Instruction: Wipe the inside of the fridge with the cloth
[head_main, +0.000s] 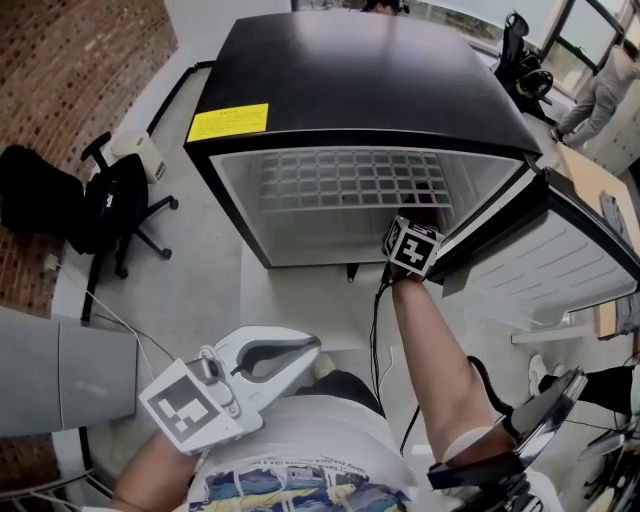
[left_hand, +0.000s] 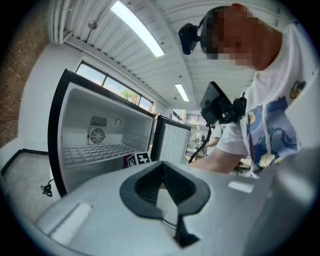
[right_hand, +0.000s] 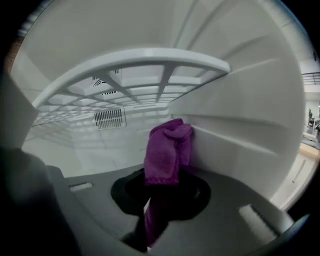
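A small black fridge (head_main: 350, 90) stands open, its door (head_main: 560, 250) swung out to the right. My right gripper (head_main: 412, 246) reaches inside under the white grid shelf (head_main: 350, 180), jaws hidden in the head view. In the right gripper view that gripper (right_hand: 161, 186) is shut on a purple cloth (right_hand: 167, 150). The cloth's free end rests against the fridge's right inner wall (right_hand: 240, 145), below the shelf (right_hand: 140, 65). My left gripper (head_main: 300, 355) hangs low by my body, outside the fridge. Its jaws (left_hand: 161, 172) meet with nothing between them.
A black office chair (head_main: 120, 200) stands left of the fridge, and a grey cabinet (head_main: 60, 370) is nearer on the left. A black cable (head_main: 378, 320) runs over the floor in front. A person (head_main: 600, 90) stands at the far right by a desk.
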